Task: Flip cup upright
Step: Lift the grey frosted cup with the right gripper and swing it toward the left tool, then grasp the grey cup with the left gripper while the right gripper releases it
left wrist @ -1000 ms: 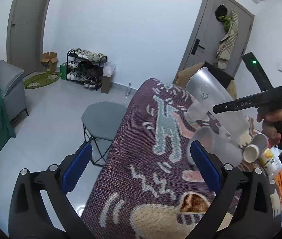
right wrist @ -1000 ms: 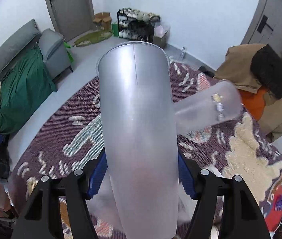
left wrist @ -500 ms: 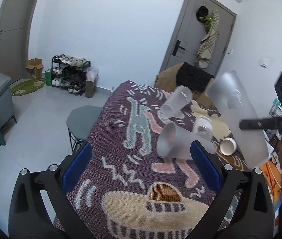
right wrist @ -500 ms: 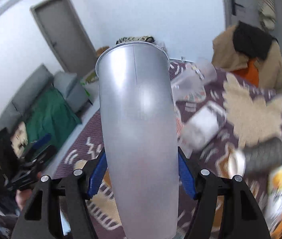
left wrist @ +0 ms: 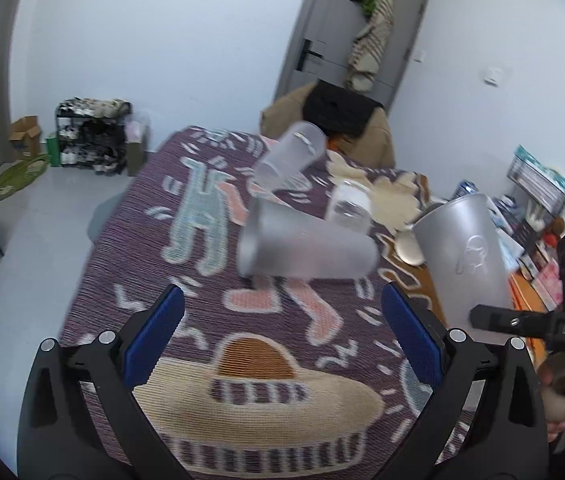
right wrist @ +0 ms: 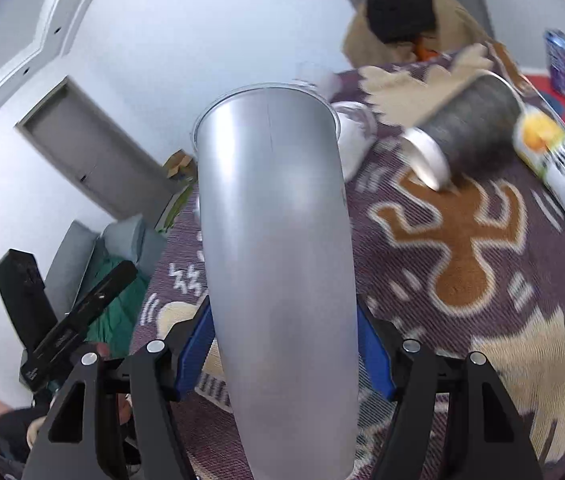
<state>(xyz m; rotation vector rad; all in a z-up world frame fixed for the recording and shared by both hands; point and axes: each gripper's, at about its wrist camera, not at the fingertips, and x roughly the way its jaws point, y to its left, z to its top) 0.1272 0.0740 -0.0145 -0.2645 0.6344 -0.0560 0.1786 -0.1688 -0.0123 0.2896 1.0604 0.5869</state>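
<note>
My right gripper (right wrist: 284, 354) is shut on a tall frosted grey cup (right wrist: 274, 240), mouth away from the camera. In the left wrist view this cup (left wrist: 464, 252) stands nearly upright, rim up, above the patterned cloth at the right, held by the right gripper (left wrist: 514, 322). My left gripper (left wrist: 282, 338) is open and empty above the cloth. A frosted cup (left wrist: 302, 248) lies on its side just ahead of it. Another frosted cup (left wrist: 288, 156) lies tilted farther back.
The table wears a purple patterned cloth (left wrist: 202, 320). A small clear cup (left wrist: 348, 206), a dark cup with white rim (right wrist: 466, 128) and a yellow-white carton (right wrist: 562, 176) lie on it. A chair with clothes (left wrist: 338, 116) stands behind. Books (left wrist: 534, 240) are at the right.
My right gripper has swung the grey cup down and toward upright, rim up. My left gripper has moved closer over the cloth toward the lying cup.
</note>
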